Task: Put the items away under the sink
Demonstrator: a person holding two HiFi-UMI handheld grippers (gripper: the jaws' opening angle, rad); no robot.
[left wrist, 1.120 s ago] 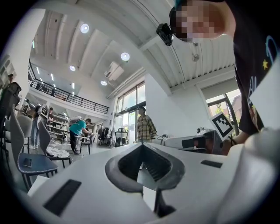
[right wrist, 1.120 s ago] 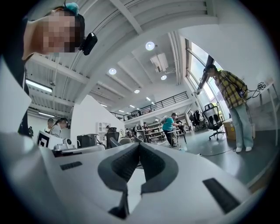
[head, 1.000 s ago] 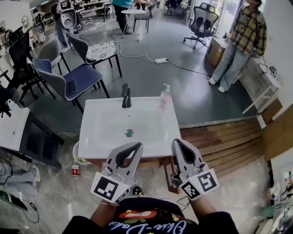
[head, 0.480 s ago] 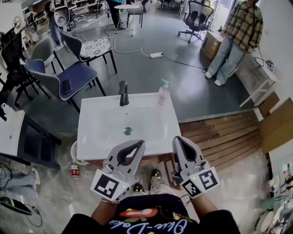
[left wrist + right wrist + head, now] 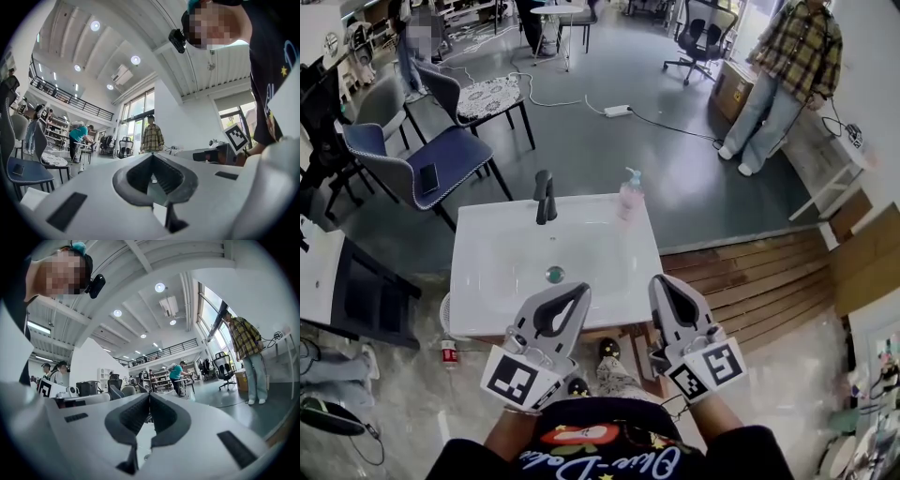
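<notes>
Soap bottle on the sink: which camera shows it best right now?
Head view. It looks down on the pink pump soap bottle standing upright at the back right corner of the white sink, right of the black faucet. Both gripper views look level across the room; I cannot make the bottle out in either.

Grey floor [image 5: 581, 141], slightly glossy. Wood planks [image 5: 750, 281] at right. Blue chair [image 5: 455, 155] and patterned-seat chair [image 5: 492, 94] at left. Black office chair [image 5: 703, 37] far back. White wall [image 5: 877, 56] at right. Tall windows [image 5: 136, 112], round ceiling lights [image 5: 135, 59], railed mezzanine [image 5: 70, 98].
</notes>
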